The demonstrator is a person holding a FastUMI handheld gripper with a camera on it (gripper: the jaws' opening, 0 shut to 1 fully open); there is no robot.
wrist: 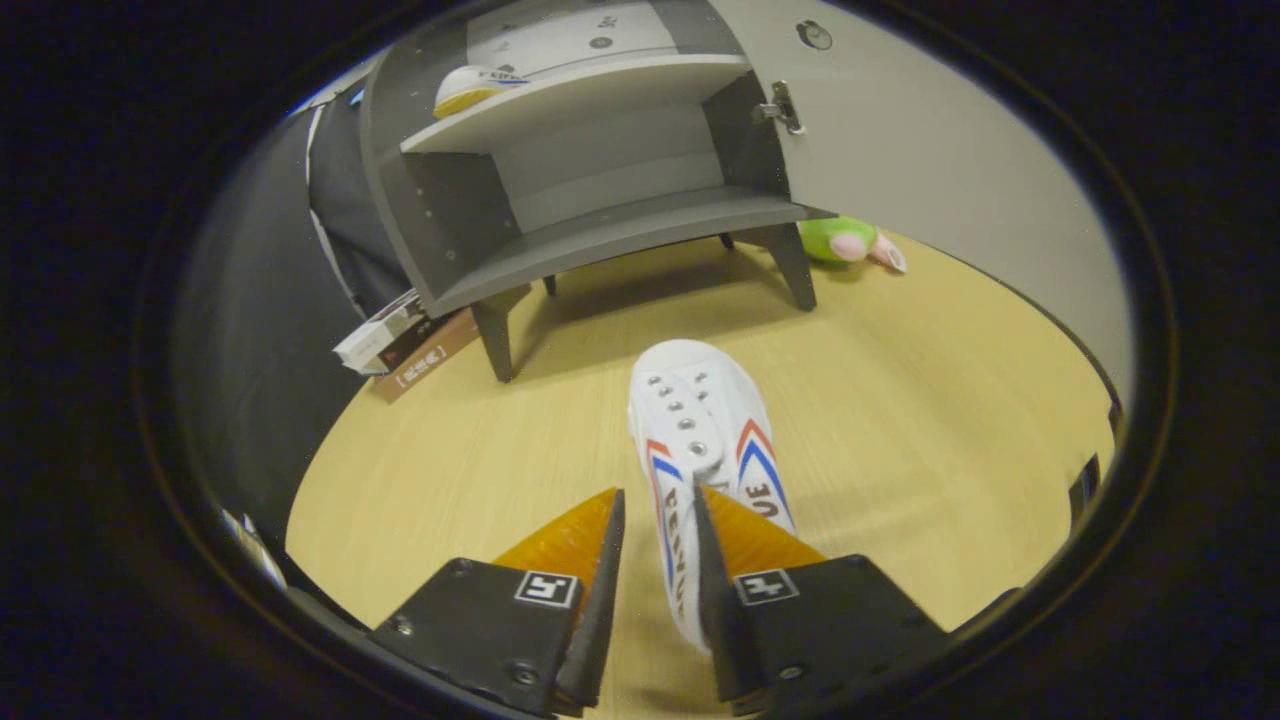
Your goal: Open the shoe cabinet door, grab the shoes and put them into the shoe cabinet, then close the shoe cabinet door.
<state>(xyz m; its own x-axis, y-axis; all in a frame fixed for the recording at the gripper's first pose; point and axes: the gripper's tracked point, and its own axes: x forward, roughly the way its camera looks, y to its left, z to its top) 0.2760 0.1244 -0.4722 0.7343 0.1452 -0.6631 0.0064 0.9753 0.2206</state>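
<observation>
Wooden floor (880, 400) spreads across the lower frame. Shoe cabinet (600, 200) stands at upper centre, its door (930, 180) swung open to the right, bottom shelf bare. One white shoe (465, 90) already sits on the upper shelf, top left. Second shoe (705, 440), white with red and blue stripes, at centre, toe toward the cabinet. Gripper (660, 515) fingers pinch its side wall near the heel. Step in hand: carrying the shoe. Next, likely: lift clear, swing forward, set it on the bare shelf. Green plush toy (845, 240) lies behind the cabinet leg; books (405, 345) at left.

White shoe (700, 430) lies between fingers (590, 560) and open shoe cabinet (600, 230); lower shelf free.
</observation>
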